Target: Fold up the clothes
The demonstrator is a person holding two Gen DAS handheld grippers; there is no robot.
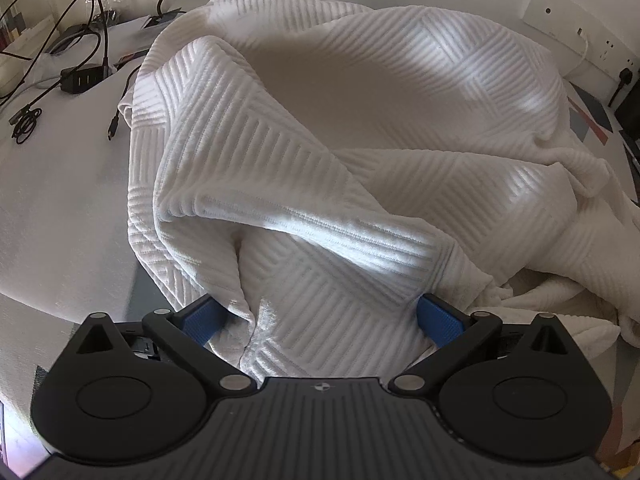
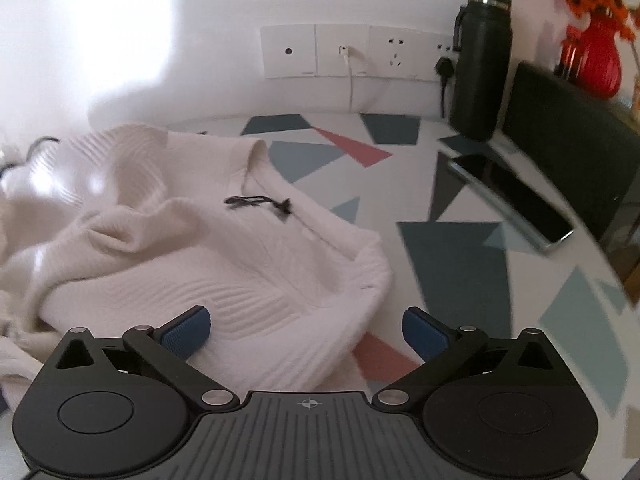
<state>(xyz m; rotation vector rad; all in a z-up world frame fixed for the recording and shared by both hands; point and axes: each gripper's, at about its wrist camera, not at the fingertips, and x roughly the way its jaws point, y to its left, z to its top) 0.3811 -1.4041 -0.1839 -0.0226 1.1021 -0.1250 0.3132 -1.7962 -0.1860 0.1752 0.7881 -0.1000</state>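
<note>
A white ribbed sweater lies rumpled across the table and fills most of the left wrist view. My left gripper is open, its blue pads spread wide with a bunched fold of the sweater lying between them. In the right wrist view the same sweater shows its neckline with a black tag string. My right gripper is open above the sweater's near edge; its left pad is over the fabric, its right pad over the table.
Black cables and a small hub lie at the far left. A patterned tabletop carries a phone, a black bottle and a dark case. Wall sockets and a red vase stand behind.
</note>
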